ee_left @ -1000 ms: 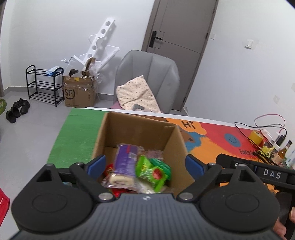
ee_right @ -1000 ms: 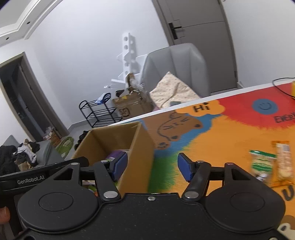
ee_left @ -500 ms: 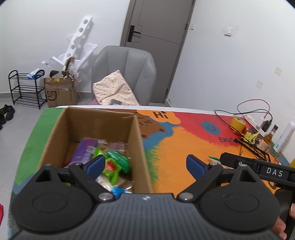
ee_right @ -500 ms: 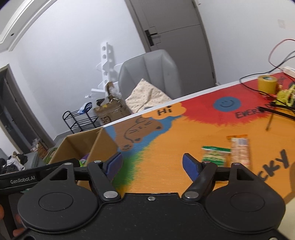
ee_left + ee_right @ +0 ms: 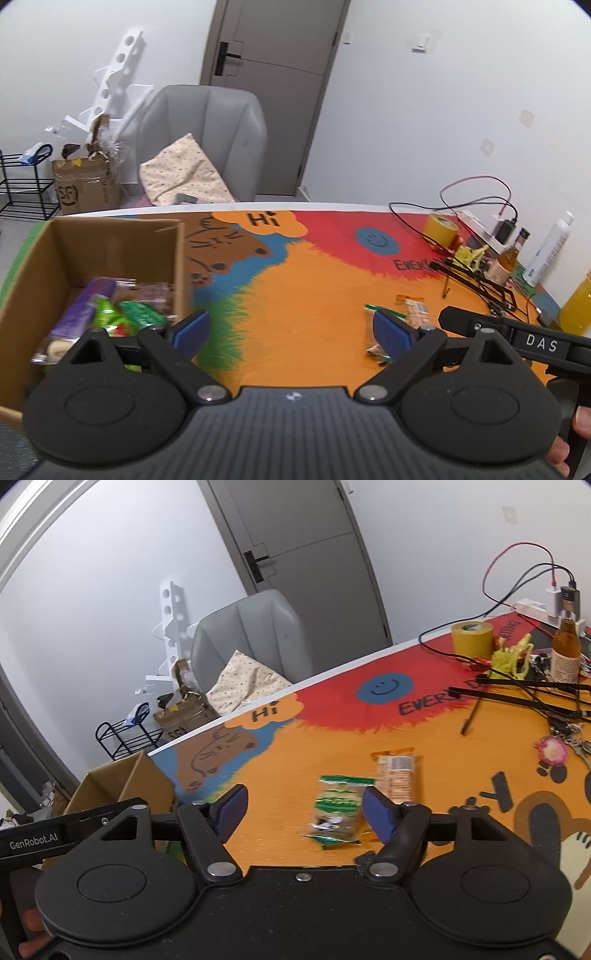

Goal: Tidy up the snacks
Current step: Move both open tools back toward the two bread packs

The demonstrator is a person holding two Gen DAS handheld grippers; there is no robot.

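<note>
Two snack packets are lying loose on the orange part of the colourful printed table mat (image 5: 280, 746): a green-and-clear plastic packet (image 5: 338, 806) and, touching its right edge, an orange-and-white wrapped bar (image 5: 397, 777) reaching a little farther away. The right gripper (image 5: 301, 812) is pointing down at them, and its jaws have just been closing a little yet are still standing apart, with nothing pressed between the blue pads (image 5: 376, 814); the green packet is lying ahead of the gap. The left gripper (image 5: 291, 328) is hanging with jaws spread wide and empty. To the left, the open brown cardboard box (image 5: 179, 258) is already holding several wrappers. For a clean pick, the right jaws should probably be straddling only the green packet across its narrow width, keeping clear of the bar, then pinching gently, since the crinkly film may be slipping.
</note>
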